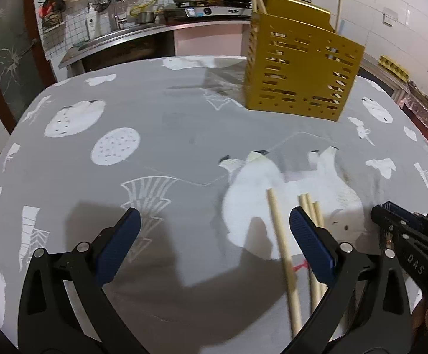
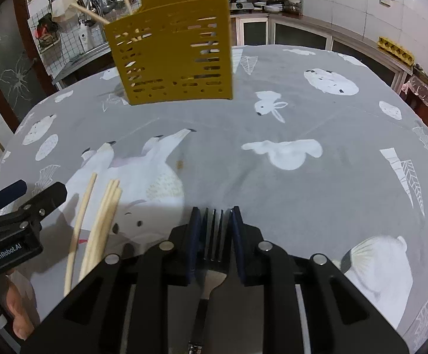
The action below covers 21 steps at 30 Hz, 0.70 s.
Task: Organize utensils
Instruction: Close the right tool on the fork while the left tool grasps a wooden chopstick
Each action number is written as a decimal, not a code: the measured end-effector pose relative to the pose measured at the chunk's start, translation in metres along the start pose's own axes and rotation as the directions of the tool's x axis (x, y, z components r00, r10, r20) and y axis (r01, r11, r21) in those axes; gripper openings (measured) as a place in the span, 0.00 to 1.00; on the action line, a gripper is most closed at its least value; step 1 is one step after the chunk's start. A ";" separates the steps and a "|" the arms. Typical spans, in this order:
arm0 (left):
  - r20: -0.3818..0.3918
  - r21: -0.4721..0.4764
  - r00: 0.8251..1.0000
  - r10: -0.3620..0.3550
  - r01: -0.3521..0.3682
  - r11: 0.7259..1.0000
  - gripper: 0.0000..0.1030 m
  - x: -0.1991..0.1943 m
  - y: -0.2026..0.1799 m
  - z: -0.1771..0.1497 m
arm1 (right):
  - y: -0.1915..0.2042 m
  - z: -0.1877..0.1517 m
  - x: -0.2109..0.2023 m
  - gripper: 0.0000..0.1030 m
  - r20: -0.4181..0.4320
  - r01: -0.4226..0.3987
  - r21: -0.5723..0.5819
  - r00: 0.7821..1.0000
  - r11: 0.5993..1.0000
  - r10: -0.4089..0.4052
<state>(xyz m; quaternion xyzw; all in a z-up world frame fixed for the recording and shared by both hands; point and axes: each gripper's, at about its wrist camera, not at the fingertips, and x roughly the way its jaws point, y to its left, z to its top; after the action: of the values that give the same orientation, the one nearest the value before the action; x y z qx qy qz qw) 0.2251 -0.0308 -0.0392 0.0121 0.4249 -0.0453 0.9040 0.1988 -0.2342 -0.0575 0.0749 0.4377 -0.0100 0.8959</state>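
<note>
Four wooden chopsticks [image 1: 284, 250] lie loose near the tabletop's [image 2: 317, 183] near edge, waiting their turn. Just beside them, the right gripper [image 2: 214, 218] has its pads pinching a metal fork [image 2: 213, 236] across the tines, probably to carry it to the yellow slotted holder [image 2: 175, 50] standing toward the far edge. Spread wide and empty, the left gripper [image 1: 214, 236] hovers by the chopsticks, one lying between its jaws.

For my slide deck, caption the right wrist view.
Right gripper shut on a metal fork, wooden chopsticks lying beside it, perforated yellow plastic utensil holder ahead.
</note>
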 end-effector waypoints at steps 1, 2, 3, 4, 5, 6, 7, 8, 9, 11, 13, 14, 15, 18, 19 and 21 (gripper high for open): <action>-0.006 0.001 1.000 -0.007 0.007 1.000 0.94 0.001 -0.003 0.000 | -0.005 0.001 0.000 0.21 0.001 -0.005 0.005 1.000 1.000 0.005; -0.010 0.004 1.000 -0.012 0.012 1.000 0.94 0.002 -0.005 -0.001 | -0.012 0.003 0.000 0.21 0.002 -0.006 0.013 1.000 1.000 0.006; -0.015 0.009 1.000 -0.015 0.015 1.000 0.94 0.004 -0.007 -0.001 | -0.017 0.004 0.000 0.21 0.003 -0.008 0.018 1.000 1.000 0.008; -0.020 0.014 1.000 -0.012 0.013 1.000 0.94 0.006 -0.010 -0.001 | -0.021 0.005 0.001 0.21 0.001 -0.008 0.022 1.000 1.000 0.008; -0.024 0.018 1.000 -0.012 0.013 1.000 0.92 0.007 -0.012 -0.002 | -0.024 0.005 0.001 0.21 0.001 -0.005 0.024 1.000 1.000 0.005; -0.033 0.023 0.999 -0.015 0.016 1.000 0.89 0.009 -0.014 -0.002 | -0.027 0.006 0.002 0.21 0.000 -0.003 0.027 1.000 1.000 0.003; -0.042 0.027 0.999 -0.020 0.021 0.999 0.85 0.011 -0.017 -0.002 | -0.029 0.006 0.002 0.21 0.000 -0.003 0.029 1.000 1.000 0.003; -0.048 0.029 0.999 -0.025 0.026 0.999 0.83 0.013 -0.018 -0.002 | -0.030 0.006 0.002 0.21 0.000 -0.005 0.033 1.000 0.999 0.005; -0.056 0.033 0.998 -0.029 0.031 0.999 0.78 0.015 -0.021 -0.002 | -0.031 0.006 0.002 0.21 0.001 -0.009 0.035 1.000 0.999 0.009; -0.077 0.043 0.996 -0.037 0.040 0.998 0.70 0.019 -0.028 -0.002 | -0.030 0.005 0.002 0.21 0.005 -0.006 0.031 1.000 1.000 0.006; -0.084 0.049 0.996 -0.037 0.041 0.998 0.63 0.022 -0.031 -0.003 | -0.028 0.006 0.002 0.21 0.009 -0.001 0.023 1.000 1.000 0.001; -0.077 0.051 0.996 -0.034 0.038 0.998 0.60 0.022 -0.032 -0.003 | -0.029 0.006 0.002 0.21 0.009 -0.001 0.021 1.000 1.000 0.001; -0.079 0.049 0.996 -0.036 0.039 0.998 0.55 0.022 -0.032 -0.003 | -0.029 0.006 0.002 0.21 0.010 -0.002 0.020 1.000 1.000 0.002; -0.080 0.043 0.996 -0.034 0.037 0.998 0.43 0.023 -0.032 -0.001 | -0.029 0.006 0.002 0.21 0.017 -0.007 0.024 1.000 1.000 0.006; -0.082 0.043 0.996 -0.034 0.037 0.998 0.38 0.024 -0.032 0.000 | -0.029 0.006 0.002 0.21 0.021 -0.007 0.025 1.000 1.000 0.006; -0.089 0.046 0.995 -0.039 0.043 0.998 0.31 0.025 -0.033 0.002 | -0.028 0.006 0.002 0.21 0.026 -0.007 0.023 1.000 1.000 0.007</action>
<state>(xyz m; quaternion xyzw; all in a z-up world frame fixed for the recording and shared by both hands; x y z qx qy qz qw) 0.2391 -0.0659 -0.0564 0.0270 0.4631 -0.0736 0.8828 0.2025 -0.2630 -0.0593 0.0865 0.4257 -0.0128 0.9006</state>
